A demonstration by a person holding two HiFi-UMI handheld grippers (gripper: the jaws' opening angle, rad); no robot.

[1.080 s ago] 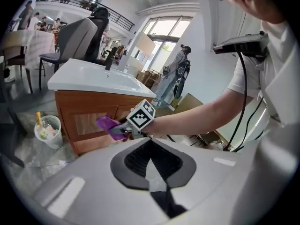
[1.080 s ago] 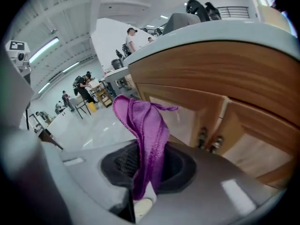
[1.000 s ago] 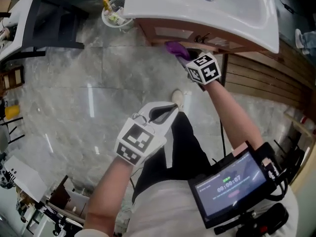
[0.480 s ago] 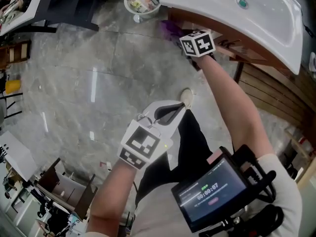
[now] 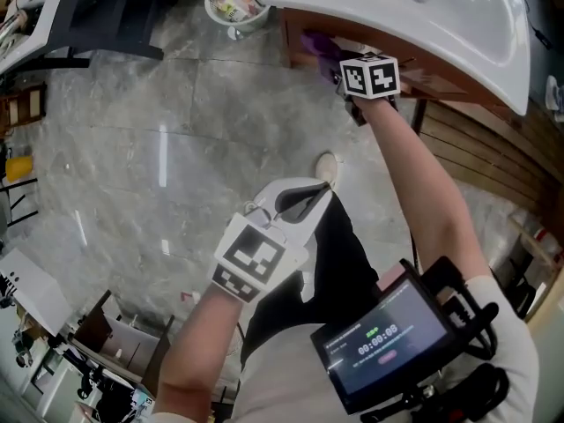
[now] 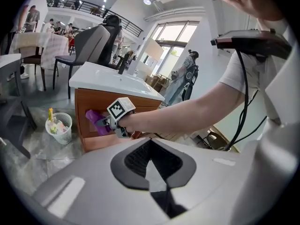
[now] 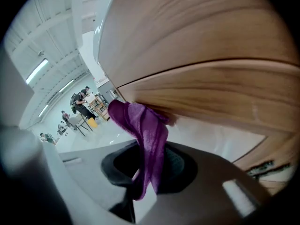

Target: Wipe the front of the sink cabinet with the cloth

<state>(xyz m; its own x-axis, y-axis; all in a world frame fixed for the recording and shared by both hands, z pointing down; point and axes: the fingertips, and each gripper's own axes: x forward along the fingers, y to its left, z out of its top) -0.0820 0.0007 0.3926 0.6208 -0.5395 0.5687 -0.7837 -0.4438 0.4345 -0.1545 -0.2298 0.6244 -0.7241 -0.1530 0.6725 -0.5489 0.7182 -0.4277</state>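
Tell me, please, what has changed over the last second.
The right gripper, shut on the cloth, slid it along the cabinet front toward the corner nearest the wastebasket. The left gripper stayed shut and empty by the person's leg.

R gripper (image 5: 337,67) w/ cloth (image 5: 317,46), slid along cabinet (image 5: 430,83)

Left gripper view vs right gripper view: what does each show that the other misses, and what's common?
Only the left gripper view: the white sink on top, the waste basket on the floor beside the cabinet, the person's forearm, and the left gripper shut on nothing. Only the right gripper view: the right gripper seen up close, its jaws clamped on the cloth. Both: the purple cloth pressed against the wooden cabinet front.
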